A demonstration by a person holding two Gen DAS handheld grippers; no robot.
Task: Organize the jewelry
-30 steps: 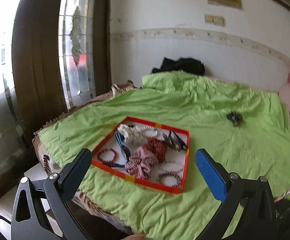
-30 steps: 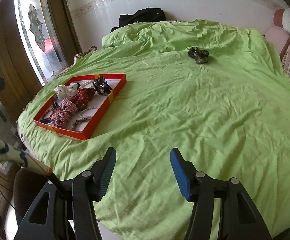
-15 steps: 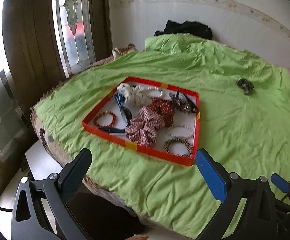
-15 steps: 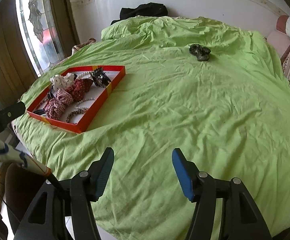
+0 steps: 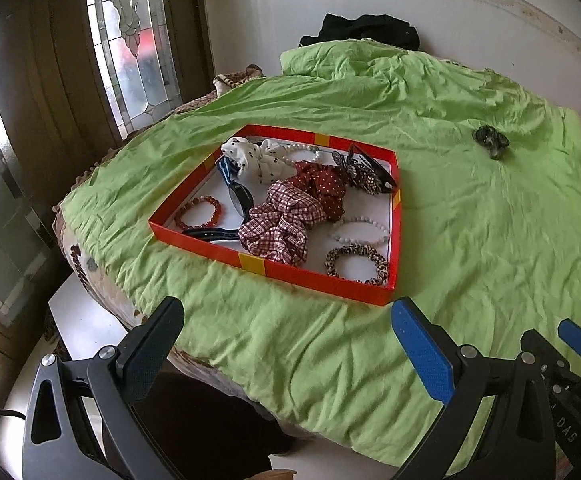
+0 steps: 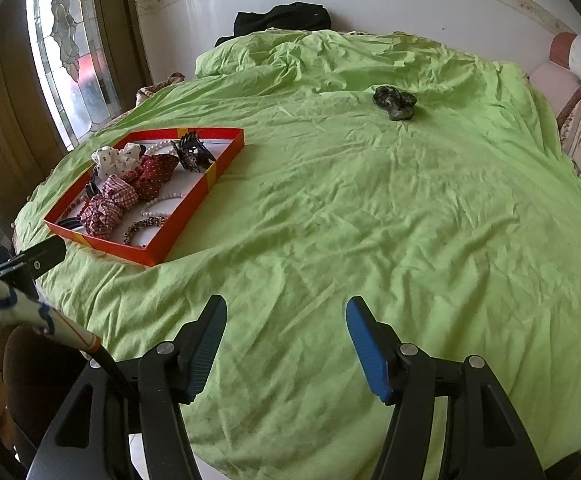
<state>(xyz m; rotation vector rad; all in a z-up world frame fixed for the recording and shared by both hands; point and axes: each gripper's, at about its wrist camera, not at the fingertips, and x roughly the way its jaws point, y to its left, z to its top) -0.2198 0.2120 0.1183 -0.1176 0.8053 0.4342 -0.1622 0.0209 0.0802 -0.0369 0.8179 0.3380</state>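
The left claw [image 5: 286,326] is released, its two fingers wide apart with nothing between them, held above the near edge of the bed [image 5: 490,240]. The right claw [image 6: 286,324] is released too; its jaws have just been opening a little, and only green sheet shows between them. It hangs over the near edge as well, just right of the left claw, whose black tip shows at the left of the right wrist view.

Beyond the left claw lies a red tray [image 5: 314,278] near the bed's near left corner, flat on the sheet. At its near right corner sits a leopard band [image 5: 356,264], with a white bead bracelet [image 5: 360,230] just behind it. A checked scrunchie [image 5: 282,224] fills the tray's middle, touching a red dotted scrunchie [image 5: 324,188] behind it. A red bead bracelet [image 5: 199,213] lies by the tray's left wall, and a dark clip [image 5: 210,234] rests along the near wall. A white dotted scrunchie [image 5: 256,158] and pearl strand [image 5: 302,156] sit at the far side, a jewelled hair claw [image 5: 364,172] at the far right corner.

Well apart, toward the far right of the bed, lies a dark scrunchie [image 6: 395,103] alone on the sheet. A black cloth [image 6: 282,18] lies at the far edge against the wall.
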